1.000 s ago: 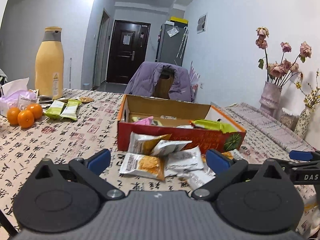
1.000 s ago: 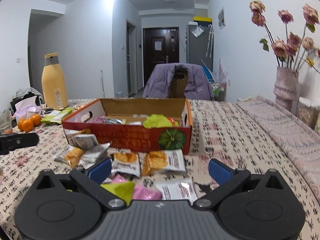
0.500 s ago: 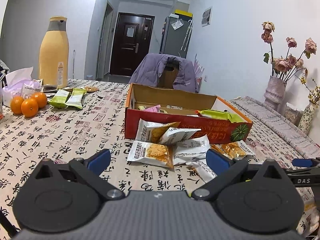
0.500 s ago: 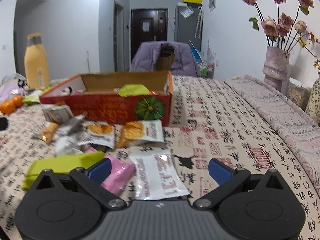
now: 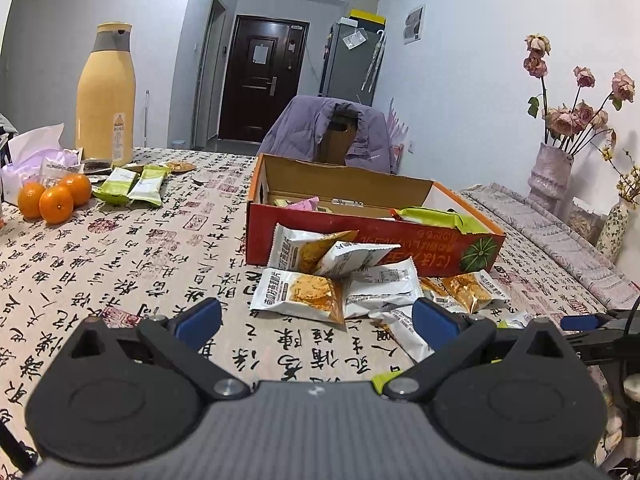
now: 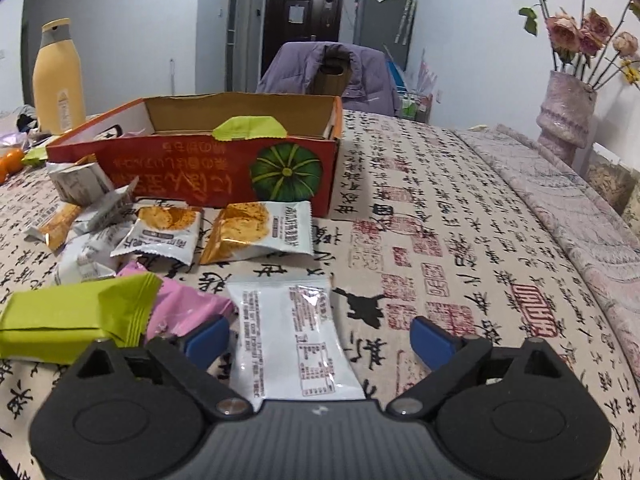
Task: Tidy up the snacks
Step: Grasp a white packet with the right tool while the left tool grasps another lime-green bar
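1 white snack packet point(image 6: 294, 336) lies between the closing right gripper point(image 6: 320, 338).

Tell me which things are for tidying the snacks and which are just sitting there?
For the job:
- red and orange cardboard box
- white foil snack packet
- green wrapped snack bar
- pink snack packet
- right hand-held gripper, jaws closing, white packet between them

Just lying about:
- three oranges
- tall yellow bottle
- pink vase of dried roses

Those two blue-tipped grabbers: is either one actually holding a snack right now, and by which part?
Nothing is held. The left gripper is open over the tablecloth. The right gripper is closing around the white packet, which lies flat between its fingers, but the pads do not press it.
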Demonstrator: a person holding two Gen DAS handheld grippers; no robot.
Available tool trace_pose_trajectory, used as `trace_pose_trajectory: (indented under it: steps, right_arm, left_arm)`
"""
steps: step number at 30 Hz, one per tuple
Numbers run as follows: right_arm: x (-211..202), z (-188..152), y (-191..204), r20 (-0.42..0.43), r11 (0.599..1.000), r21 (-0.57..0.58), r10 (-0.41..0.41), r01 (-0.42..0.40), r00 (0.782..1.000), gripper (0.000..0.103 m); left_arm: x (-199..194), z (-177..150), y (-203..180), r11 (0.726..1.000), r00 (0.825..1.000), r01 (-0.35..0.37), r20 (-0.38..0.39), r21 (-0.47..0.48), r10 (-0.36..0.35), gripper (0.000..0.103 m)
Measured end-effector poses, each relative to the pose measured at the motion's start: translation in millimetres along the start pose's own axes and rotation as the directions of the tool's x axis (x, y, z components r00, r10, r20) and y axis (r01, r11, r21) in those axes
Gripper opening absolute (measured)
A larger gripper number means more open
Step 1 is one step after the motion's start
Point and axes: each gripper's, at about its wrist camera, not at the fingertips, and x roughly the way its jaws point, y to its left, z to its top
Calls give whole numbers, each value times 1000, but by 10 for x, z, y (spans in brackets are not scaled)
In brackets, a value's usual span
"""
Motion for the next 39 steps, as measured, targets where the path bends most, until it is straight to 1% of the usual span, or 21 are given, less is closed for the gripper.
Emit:
trace_pose_trajectory:
  steps: [1, 2, 3, 4, 5, 7, 9, 10, 13, 19, 24, 26, 28, 30, 36, 39]
  right_arm:
    - [6, 9, -4, 0, 1000, 2, 13, -13, 1000, 86]
    - [9, 16, -7, 1, 1000, 6, 31, -31, 1000, 77]
    - [4, 16, -11, 4, 999, 14, 52, -52, 999, 73]
    - [-2, 13, -15, 7, 997, 23, 74, -74, 997, 63]
    - [-12, 7, -10, 12, 996, 26, 88, -88, 996, 58]
    - [-30, -8, 18, 22, 996, 19, 90, -90, 996, 52]
    - [-43, -23, 25, 31, 996, 26, 89, -90, 996, 49]
    - [-50, -26, 25, 33, 996, 30, 86, -87, 996, 45]
    - [-83, -37, 16, 42, 995, 41, 86, -88, 995, 39]
    - [-268, -109, -24, 107, 995, 69, 70, -77, 992, 39]
    - [-479, -156, -50, 153, 995, 73, 62, -74, 986, 40]
    - [-519, -180, -52, 157, 994, 72, 64, -76, 986, 40]
    - [-531, -209, -57, 155, 994, 78, 65, -77, 986, 40]
    - [-539, -238, -76, 156, 993, 91, 60, -75, 986, 40]
    - [-553, -282, -148, 160, 990, 118, 61, -80, 985, 40]
    - [-559, -299, -168, 163, 988, 128, 68, -90, 984, 40]
  left_arm:
    - [5, -3, -4, 1000, 1000, 0, -3, 0, 0, 103]
    - [7, -8, -7, 1000, 1000, 0, -5, 0, 0, 103]
    - [11, -12, -12, 1000, 1000, 1, -7, 0, -1, 103]
    - [15, -15, -16, 1000, 1000, 2, -10, 1, -2, 103]
    - [19, -20, -20, 1000, 1000, 2, -13, 1, -2, 103]
    - [28, -26, -29, 1000, 1000, 2, -19, 3, -2, 103]
    - [29, -34, -36, 1000, 1000, 7, -23, 4, -7, 103]
    - [29, -38, -40, 1000, 1000, 8, -24, 5, -8, 103]
    - [34, -47, -59, 1000, 999, 17, -31, 9, -17, 103]
    - [55, -52, -154, 997, 997, 57, -53, 48, -55, 103]
    - [83, -72, -295, 986, 989, 131, -79, 103, -123, 103]
    - [127, -91, -396, 976, 984, 161, -102, 146, -147, 103]
    - [210, -124, -494, 966, 979, 176, -131, 188, -153, 103]
    - [281, -155, -573, 956, 973, 201, -157, 212, -169, 103]
    - [500, -233, -766, 929, 952, 261, -229, 263, -203, 103]
    - [588, -257, -811, 925, 943, 277, -257, 261, -210, 103]
